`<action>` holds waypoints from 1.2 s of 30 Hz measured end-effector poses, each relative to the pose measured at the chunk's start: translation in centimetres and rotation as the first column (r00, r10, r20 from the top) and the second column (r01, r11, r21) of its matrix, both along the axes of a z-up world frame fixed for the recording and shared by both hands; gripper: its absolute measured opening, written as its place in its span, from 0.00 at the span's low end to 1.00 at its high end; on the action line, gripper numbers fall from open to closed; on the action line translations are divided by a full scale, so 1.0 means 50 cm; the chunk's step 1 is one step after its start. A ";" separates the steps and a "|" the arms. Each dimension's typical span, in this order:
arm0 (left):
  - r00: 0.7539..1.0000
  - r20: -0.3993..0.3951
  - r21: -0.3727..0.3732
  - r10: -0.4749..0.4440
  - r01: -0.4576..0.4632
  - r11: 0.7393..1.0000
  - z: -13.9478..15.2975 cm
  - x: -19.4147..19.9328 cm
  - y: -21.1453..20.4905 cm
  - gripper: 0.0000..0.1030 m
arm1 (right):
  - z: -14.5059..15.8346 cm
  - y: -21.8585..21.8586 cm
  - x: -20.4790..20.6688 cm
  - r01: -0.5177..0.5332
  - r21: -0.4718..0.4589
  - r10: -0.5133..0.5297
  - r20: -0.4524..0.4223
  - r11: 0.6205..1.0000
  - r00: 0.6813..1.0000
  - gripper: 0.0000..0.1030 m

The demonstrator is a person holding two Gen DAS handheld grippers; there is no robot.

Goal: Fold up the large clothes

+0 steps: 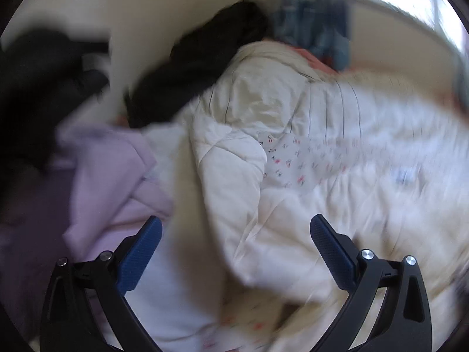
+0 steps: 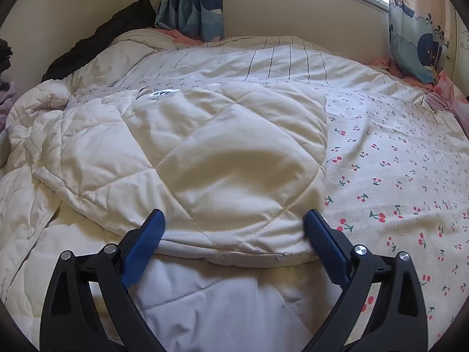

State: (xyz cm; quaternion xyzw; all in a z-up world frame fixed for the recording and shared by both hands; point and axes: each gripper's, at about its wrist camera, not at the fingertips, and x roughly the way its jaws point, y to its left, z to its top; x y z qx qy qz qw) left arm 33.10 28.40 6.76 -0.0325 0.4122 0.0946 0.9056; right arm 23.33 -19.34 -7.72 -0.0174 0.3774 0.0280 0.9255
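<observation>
A cream quilted padded coat (image 2: 181,158) lies spread on the bed, part folded over itself, a white label (image 2: 162,93) near its collar. My right gripper (image 2: 234,231) is open, its blue pads (image 2: 324,243) on either side of the coat's folded near edge, holding nothing. In the blurred left wrist view the same coat (image 1: 234,158) lies ahead. My left gripper (image 1: 236,243) is open and empty above the coat's left part, next to a lilac garment (image 1: 108,173).
The cherry-print bed sheet (image 2: 395,176) stretches to the right. Dark clothes (image 2: 99,44) lie by the wall at far left, also in the left wrist view (image 1: 187,79). Patterned curtains (image 2: 190,3) and a window sill stand behind the bed.
</observation>
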 end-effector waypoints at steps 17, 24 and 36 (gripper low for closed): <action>0.982 0.085 -0.053 -0.166 0.171 0.984 -0.060 -0.017 -0.083 0.13 | -0.002 0.001 -0.006 -0.002 0.000 0.002 0.028 1.000 1.000 0.90; 0.850 -0.244 -0.003 -0.467 0.481 0.877 -0.213 -0.161 -0.167 0.13 | 0.000 0.000 -0.007 -0.002 0.003 0.002 0.029 1.000 1.000 0.90; 0.998 -0.015 -0.459 -0.066 0.052 0.887 -0.083 -0.050 0.030 0.77 | 0.001 0.000 -0.006 -0.003 0.006 0.003 0.031 1.000 1.000 0.90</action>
